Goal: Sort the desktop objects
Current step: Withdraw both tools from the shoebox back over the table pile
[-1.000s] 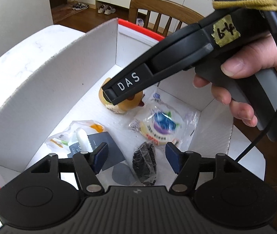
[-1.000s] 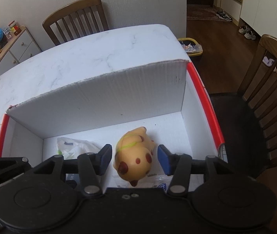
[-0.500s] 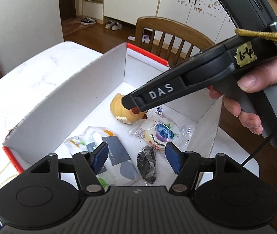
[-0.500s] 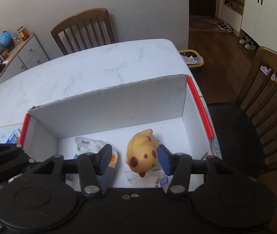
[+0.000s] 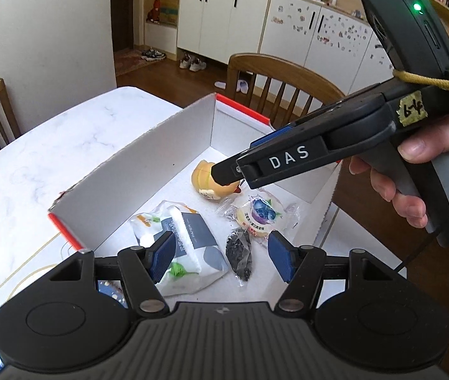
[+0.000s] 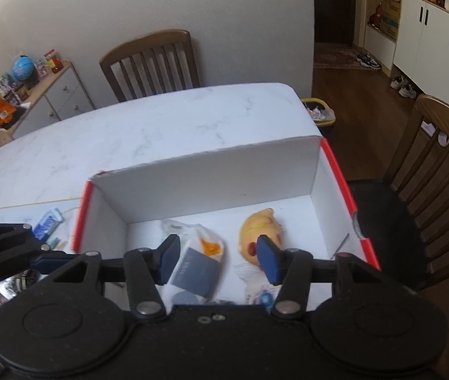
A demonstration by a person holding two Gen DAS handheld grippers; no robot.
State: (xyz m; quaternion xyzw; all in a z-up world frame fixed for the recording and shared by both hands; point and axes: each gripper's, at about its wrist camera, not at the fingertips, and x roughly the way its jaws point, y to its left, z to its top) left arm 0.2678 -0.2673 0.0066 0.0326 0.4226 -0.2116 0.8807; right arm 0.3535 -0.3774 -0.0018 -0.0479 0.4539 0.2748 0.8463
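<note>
A white cardboard box point(image 5: 148, 171) with a red rim stands on the marble table. On its floor lie a yellow spotted toy point(image 5: 204, 179), a white packet with a dark blue label point(image 5: 189, 237), a round wrapped snack point(image 5: 259, 215) and a small black bag point(image 5: 240, 250). My left gripper point(image 5: 221, 255) hovers open above the box's near end, holding nothing. My right gripper point(image 5: 234, 171), held in a hand, points down over the toy. In the right wrist view the right gripper point(image 6: 218, 258) has its jaws opening with nothing between them. The toy point(image 6: 257, 231) lies below, apart from its fingers.
Wooden chairs stand at the table's far side point(image 6: 151, 60) and beside the box point(image 6: 439, 174). Left of the box point(image 6: 211, 183), a blue pack point(image 6: 47, 221) and small items lie on the table. A yellow bin point(image 6: 318, 114) sits on the floor.
Both grippers have risen and drawn back from the box, so more of the room shows. The right gripper's jaws have widened; the toy stays on the box floor.
</note>
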